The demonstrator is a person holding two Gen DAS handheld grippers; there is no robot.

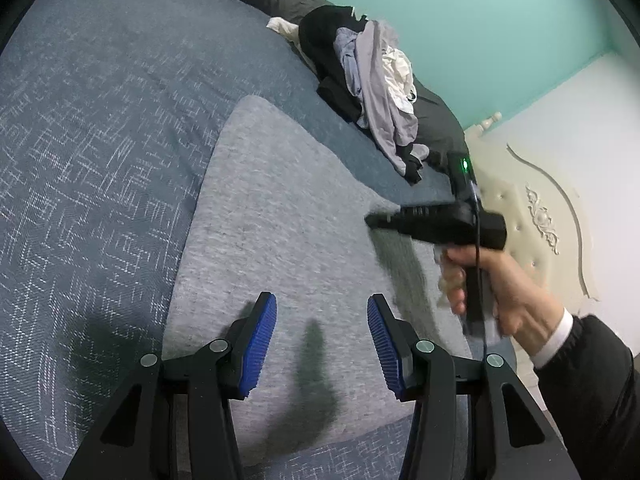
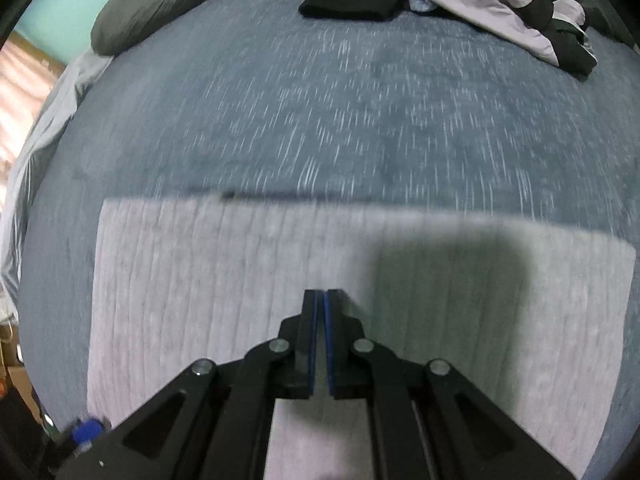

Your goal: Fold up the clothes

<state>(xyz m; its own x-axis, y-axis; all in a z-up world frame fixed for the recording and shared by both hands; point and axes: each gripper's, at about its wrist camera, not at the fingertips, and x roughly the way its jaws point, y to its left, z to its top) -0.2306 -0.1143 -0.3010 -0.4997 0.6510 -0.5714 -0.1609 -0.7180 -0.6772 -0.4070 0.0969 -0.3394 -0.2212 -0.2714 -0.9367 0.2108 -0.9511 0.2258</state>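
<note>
Setting: a bed (image 1: pixel 100 120) covered with a blue-grey spread bearing short pale woven dashes; a turquoise wall behind it.
Task garment: a light grey knitted garment (image 1: pixel 272 208) lies flat on the spread, folded to a neat straight-edged shape; the right wrist view shows it as a broad rectangle (image 2: pixel 200 280) with one long edge running straight across the picture.
Left tongs (image 1: pixel 322 340): released, the two blue ribbed pads standing well apart above the near part of the grey garment with nothing between them; whether they touch the cloth cannot be told.
Right tongs (image 2: pixel 321 300): clenched, the blue pads pressed together with no cloth between them, over the grey garment; in the left wrist view they appear as a blurred black tool (image 1: pixel 432 220) above the garment's right side.
Right hand (image 1: pixel 492 288): wraps the tool's handle; a white cuff and dark sleeve show at the wrist.
Clothes pile (image 1: pixel 372 84): an unfolded heap of black, lilac-grey and white garments at the far side of the bed, well apart from the folded piece.
Dark pillow (image 2: pixel 160 12): lies along the far edge of the bed, beside the pile.
Headboard (image 1: pixel 540 220): cream, with carved ornament, at the right of the left wrist view.
</note>
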